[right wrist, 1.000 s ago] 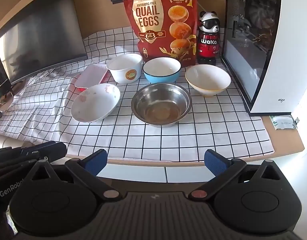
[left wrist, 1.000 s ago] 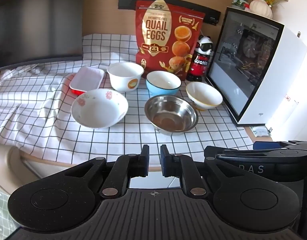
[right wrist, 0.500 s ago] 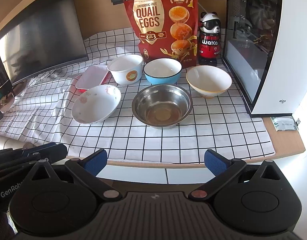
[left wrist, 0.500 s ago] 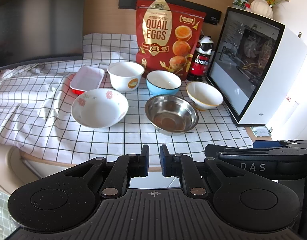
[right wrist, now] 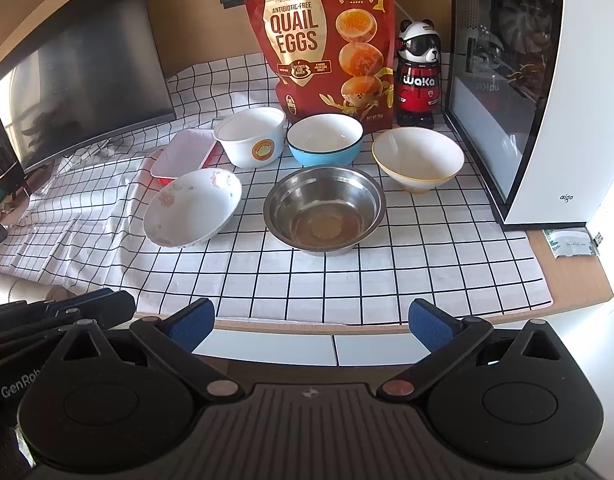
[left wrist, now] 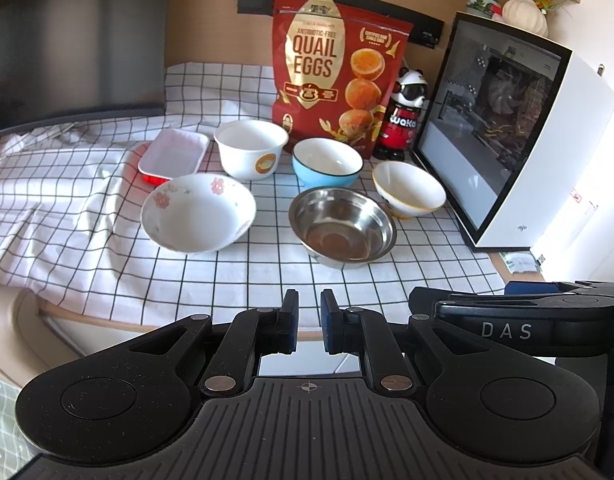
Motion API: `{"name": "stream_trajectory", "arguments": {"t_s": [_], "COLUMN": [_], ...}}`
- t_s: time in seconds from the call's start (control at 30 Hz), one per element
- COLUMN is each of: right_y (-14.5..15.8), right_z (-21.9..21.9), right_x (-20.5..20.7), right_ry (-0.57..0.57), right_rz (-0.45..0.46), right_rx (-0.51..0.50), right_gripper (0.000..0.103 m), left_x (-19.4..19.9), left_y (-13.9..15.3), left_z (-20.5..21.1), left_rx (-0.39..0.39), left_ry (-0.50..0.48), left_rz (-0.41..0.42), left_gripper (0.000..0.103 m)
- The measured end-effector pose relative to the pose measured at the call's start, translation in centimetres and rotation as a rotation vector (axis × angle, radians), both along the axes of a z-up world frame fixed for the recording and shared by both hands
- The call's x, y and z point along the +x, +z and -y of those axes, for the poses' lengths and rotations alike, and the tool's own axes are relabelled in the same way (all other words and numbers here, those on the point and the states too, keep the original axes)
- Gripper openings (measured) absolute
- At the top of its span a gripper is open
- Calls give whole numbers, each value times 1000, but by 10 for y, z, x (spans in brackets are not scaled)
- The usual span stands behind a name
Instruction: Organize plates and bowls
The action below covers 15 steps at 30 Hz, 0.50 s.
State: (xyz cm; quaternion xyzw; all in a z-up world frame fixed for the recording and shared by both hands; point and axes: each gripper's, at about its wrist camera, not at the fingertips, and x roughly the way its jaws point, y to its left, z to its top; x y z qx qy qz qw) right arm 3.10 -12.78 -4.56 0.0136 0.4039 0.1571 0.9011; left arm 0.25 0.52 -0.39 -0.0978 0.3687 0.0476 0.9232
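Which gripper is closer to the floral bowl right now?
Left, judging by the layout. The left gripper hangs off the table's near edge, shut, roughly facing the floral bowl. The right gripper, open, sits further right, opposite the steel bowl.

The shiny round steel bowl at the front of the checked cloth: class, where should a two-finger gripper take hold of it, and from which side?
Grip the shiny round steel bowl by its thin near rim, coming from the front and above, one finger inside, one outside. It stands upright, empty and too wide to span; the near side is probably the freest approach.

Red bag point(right wrist: 321, 46) reads "QUAIL EGGS"; panda bottle point(right wrist: 419, 76) "waka"; white case point(right wrist: 563, 128) seemingly "aigo"
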Motion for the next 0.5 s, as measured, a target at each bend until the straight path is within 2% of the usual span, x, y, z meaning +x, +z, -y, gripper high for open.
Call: {"name": "stream_trajectory", "arguments": {"t_s": [0.5], "right_y": [-2], "right_z": [2], "right_x": [8], "right_ry": [-5], "right_rz": [-17], "right_rx": [8], "right_gripper": [103], "left_x": [3], "left_y": [-2], "left_z": [1], "left_rx": [-4], "left_ry": [-1], "left_rz": [-5], "left_gripper": [13]}}
